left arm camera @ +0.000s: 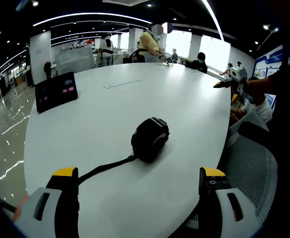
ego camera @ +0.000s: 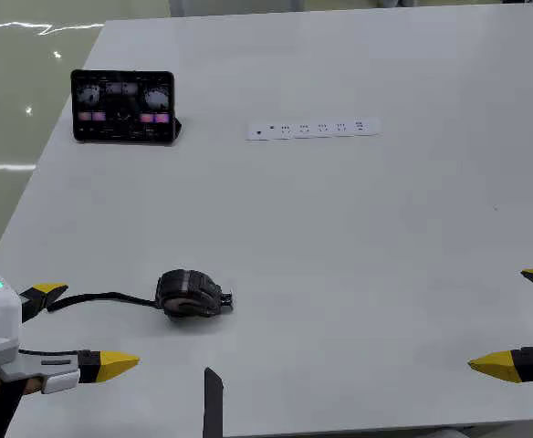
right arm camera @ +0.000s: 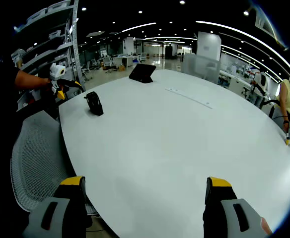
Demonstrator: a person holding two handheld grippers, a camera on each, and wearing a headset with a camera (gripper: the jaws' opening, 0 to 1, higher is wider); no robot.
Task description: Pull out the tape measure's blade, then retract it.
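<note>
The left gripper [ego camera: 84, 328] has its jaws spread wide and holds nothing; in the left gripper view its two yellow tips stand well apart above the table [ego camera: 367, 237]. Between them and just ahead lies the tape measure [left arm camera: 151, 139], a dark, rounded case resting on the table near its front left edge. A black strap [left arm camera: 105, 168] runs from the case back toward the left jaw tip; whether it touches that tip I cannot tell. In the head view a small end tab sits right against the case's right side.

The right gripper [ego camera: 515, 319] is also released, its jaws wide apart over bare table at the front right, well away from the tape measure.

Farther back on the table, a dark tablet [ego camera: 122, 106] stands propped at the left, its screen lit. To its right a white power strip [ego camera: 312, 129] lies flat. A mesh chair [right arm camera: 33, 163] shows beside the table's near edge in the right gripper view.
</note>
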